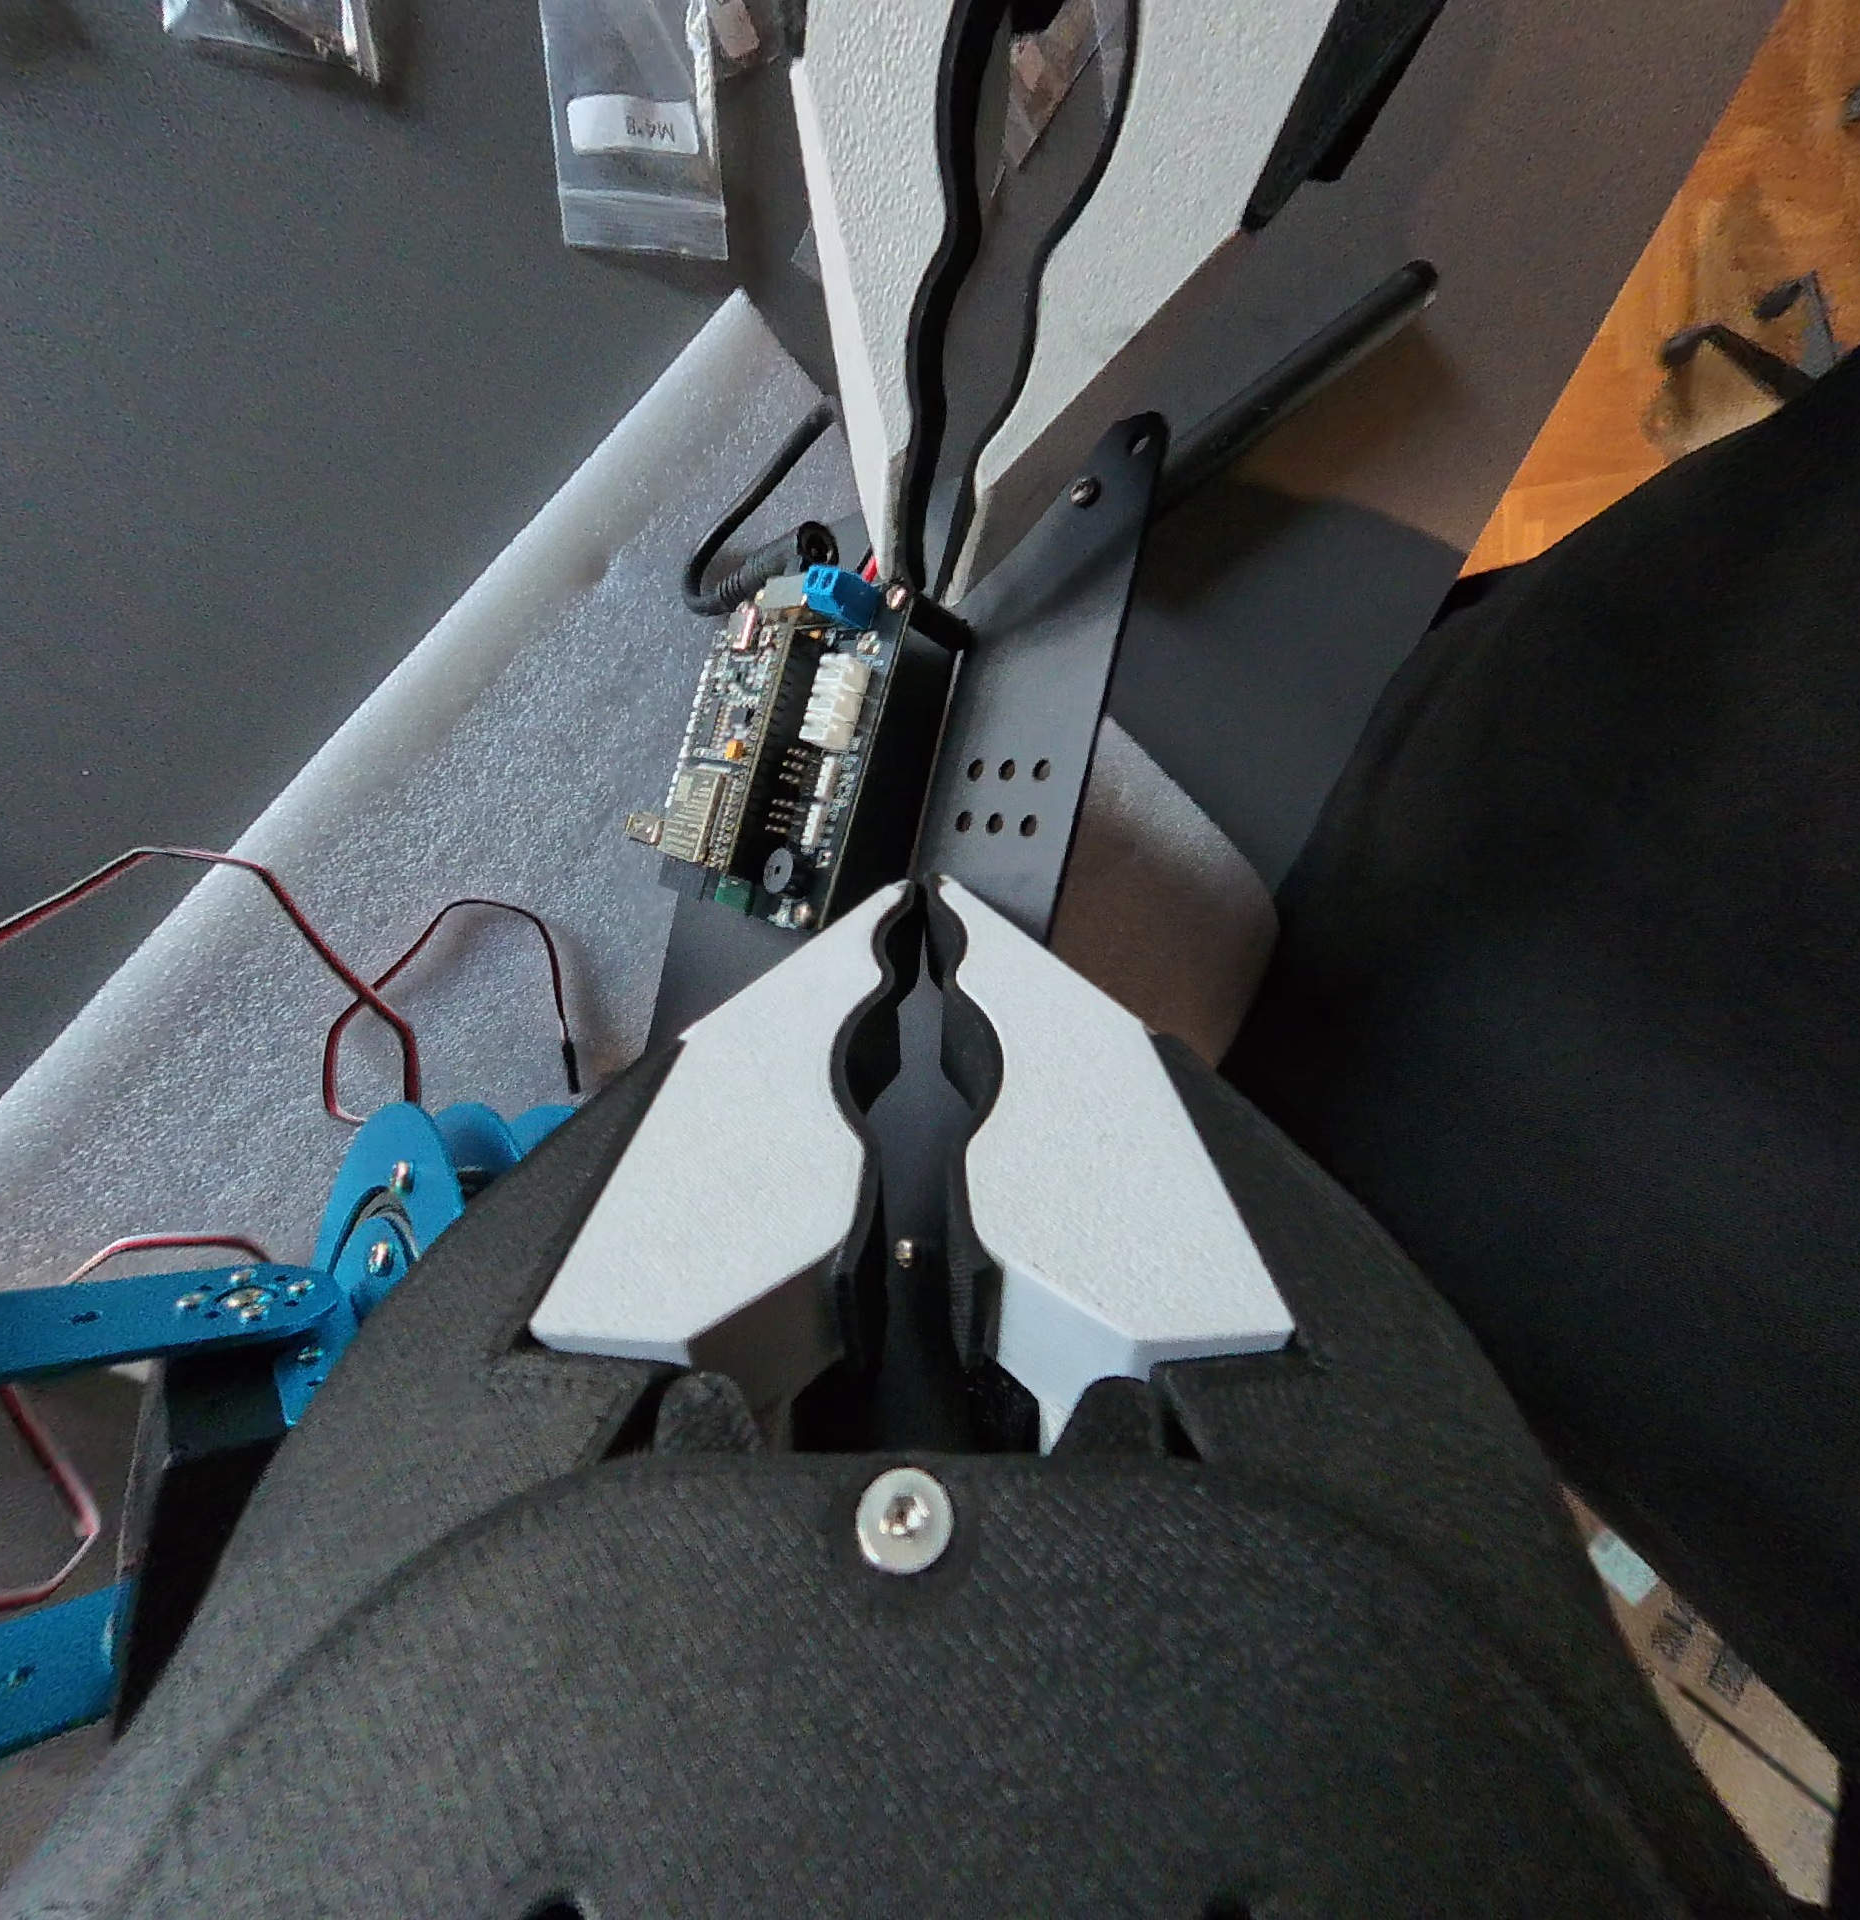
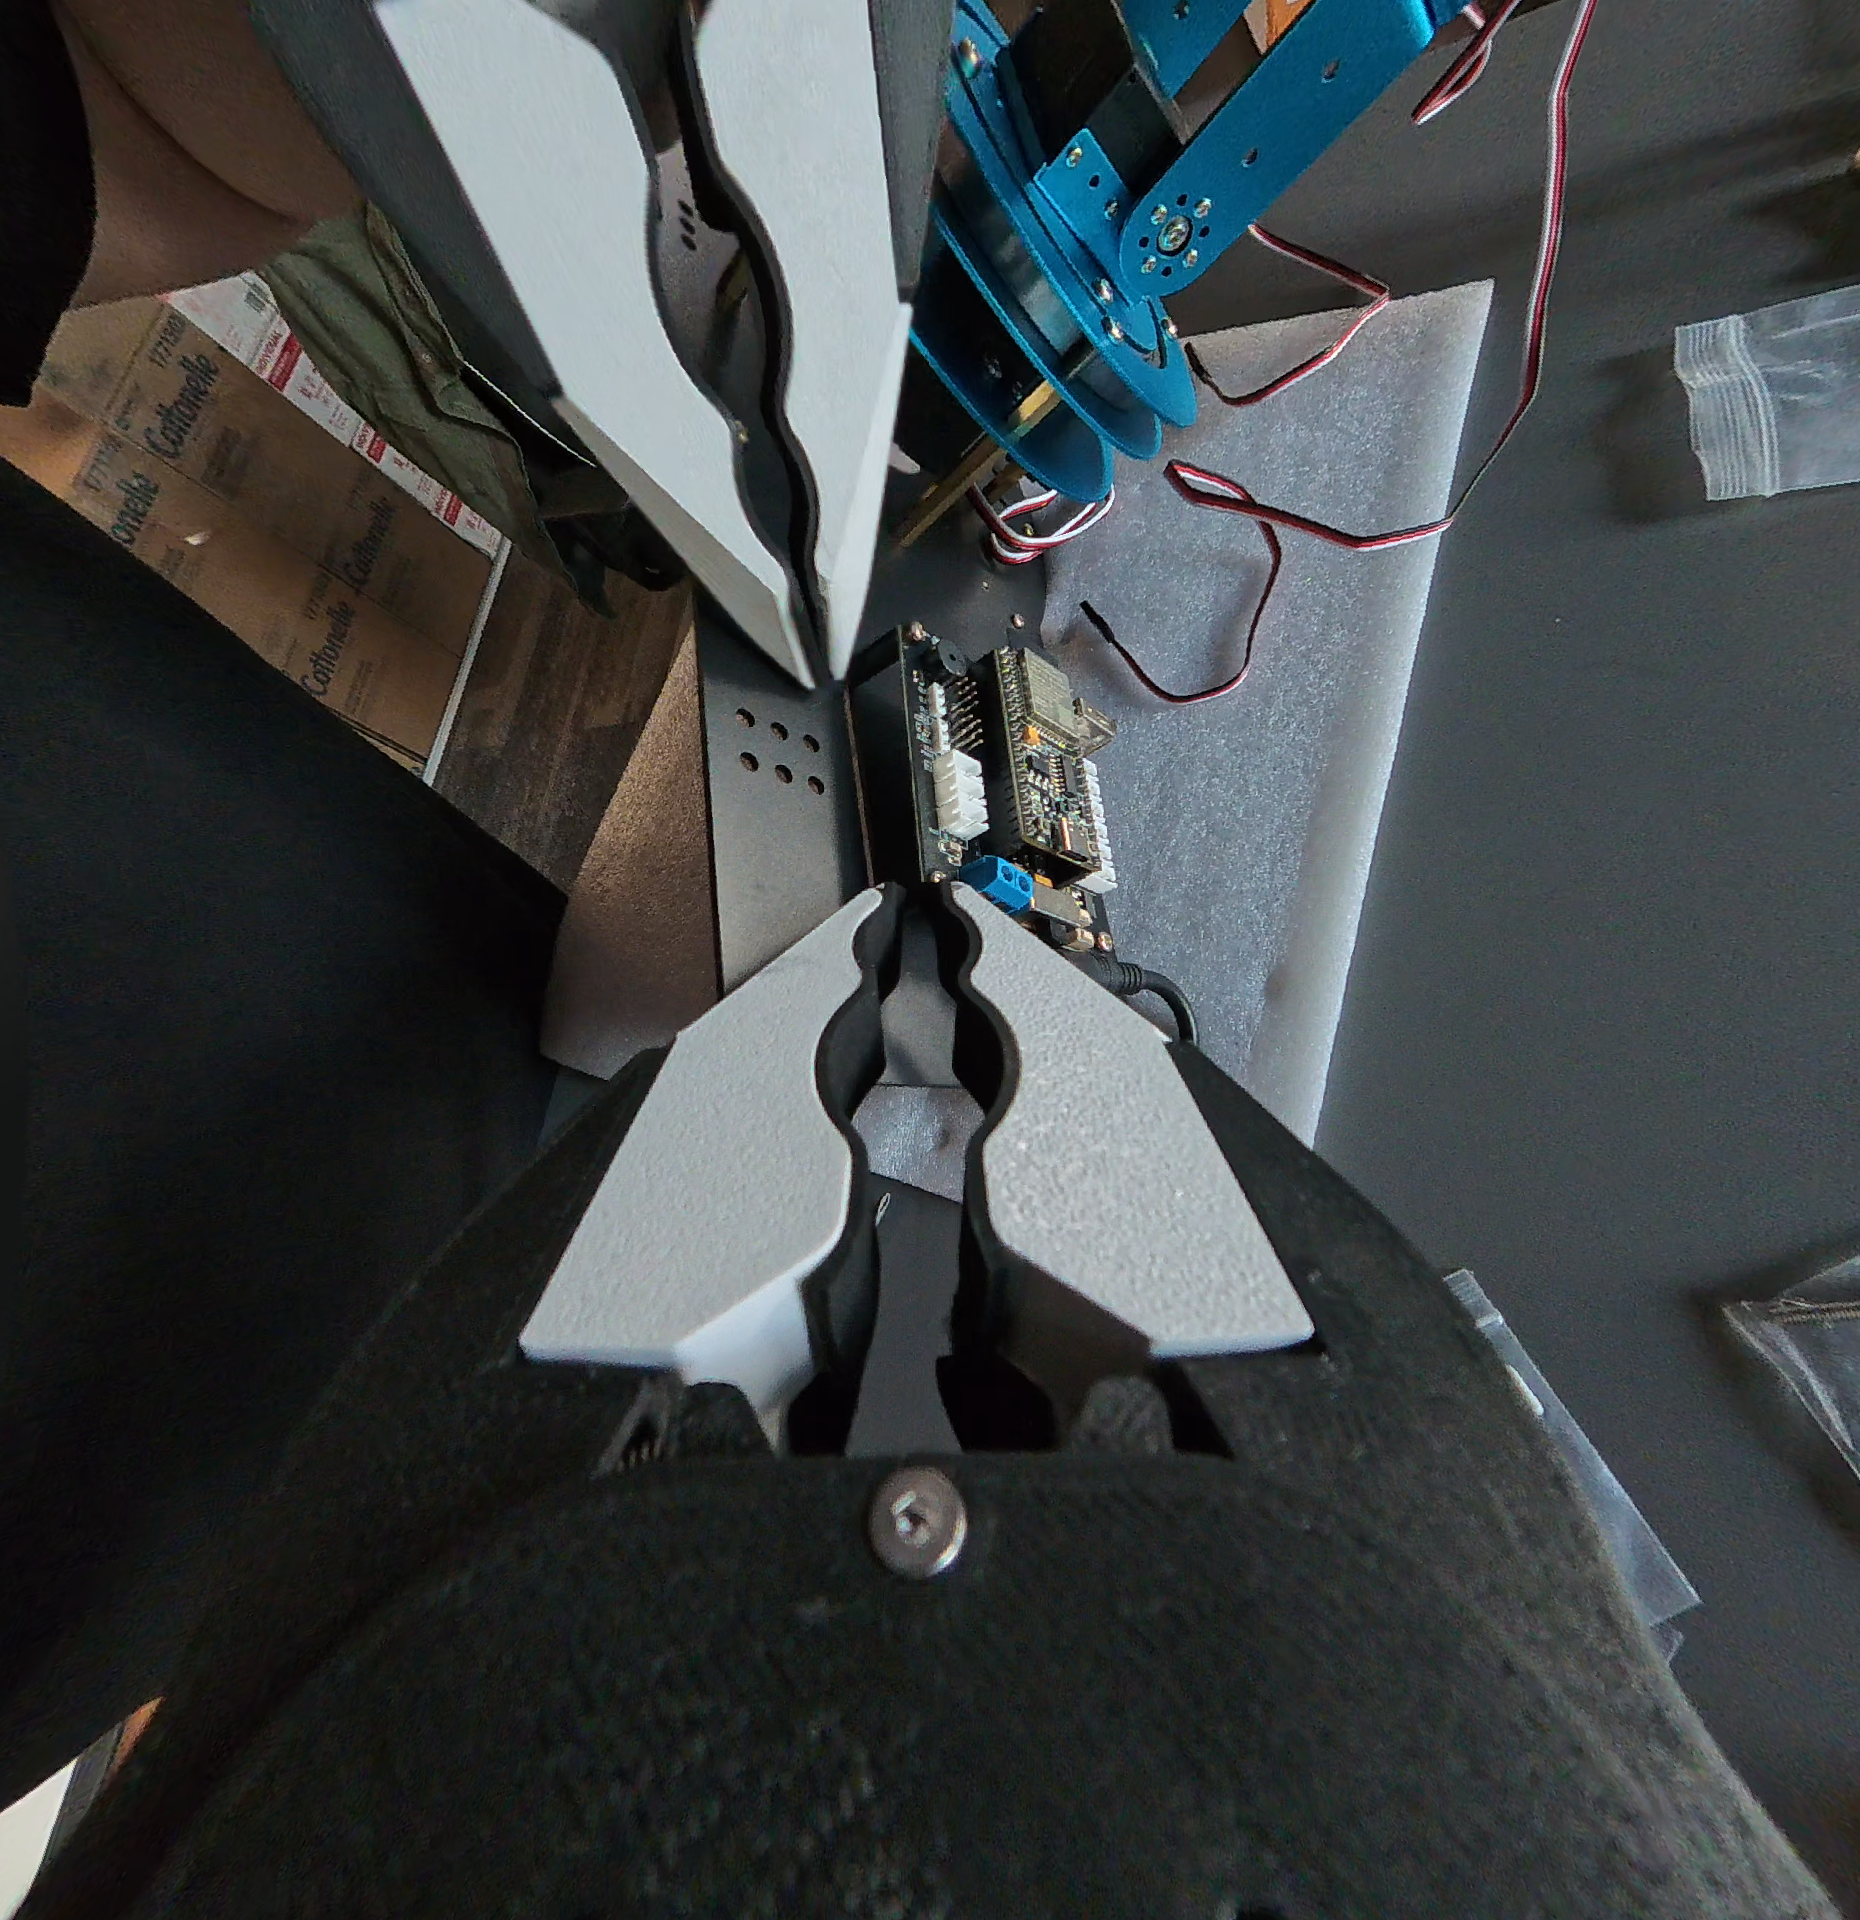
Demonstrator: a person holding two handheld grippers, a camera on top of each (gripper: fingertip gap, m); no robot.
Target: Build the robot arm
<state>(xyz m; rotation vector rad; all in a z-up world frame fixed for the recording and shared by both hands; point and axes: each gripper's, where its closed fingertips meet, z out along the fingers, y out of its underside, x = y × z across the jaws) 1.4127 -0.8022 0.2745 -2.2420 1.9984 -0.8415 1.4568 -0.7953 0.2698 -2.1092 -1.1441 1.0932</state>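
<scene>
Toward the left edge of the tabletop (image 1: 178,520), in the left wrist view, a blue metal robot arm (image 1: 230,1320) lies on a grey foam sheet (image 1: 438,831), with red-and-black wires (image 1: 386,987) looping loose beside it. Small clear plastic bags (image 1: 635,135) sit farther back on the bare surface.

Next comes the circuit board (image 1: 791,748), mounted on a black metal plate (image 1: 999,800) with six small holes. The plate lies at the tabletop's edge nearest the person, whose dark clothing (image 1: 1580,935) fills the right of the view.

The left gripper (image 1: 921,894) is narrow, its jaws closed on the plate's thin rim just beside the end of the board that has the round buzzer. The right gripper (image 1: 910,582) meets the plate from the opposite end, beside the blue terminal block (image 1: 838,597), and is equally narrow. In the right wrist view the right gripper (image 2: 910,899) shows the same pinch, with a dark strip of plate running between its fingers.

Both holds look shallow, with only the tips on the rim. A sound hold here calls for even pressure from both ends, the two grippers level with each other and their tips kept off the board's pins and connectors. The power cable (image 1: 728,561) at the board's far end could snag.
</scene>
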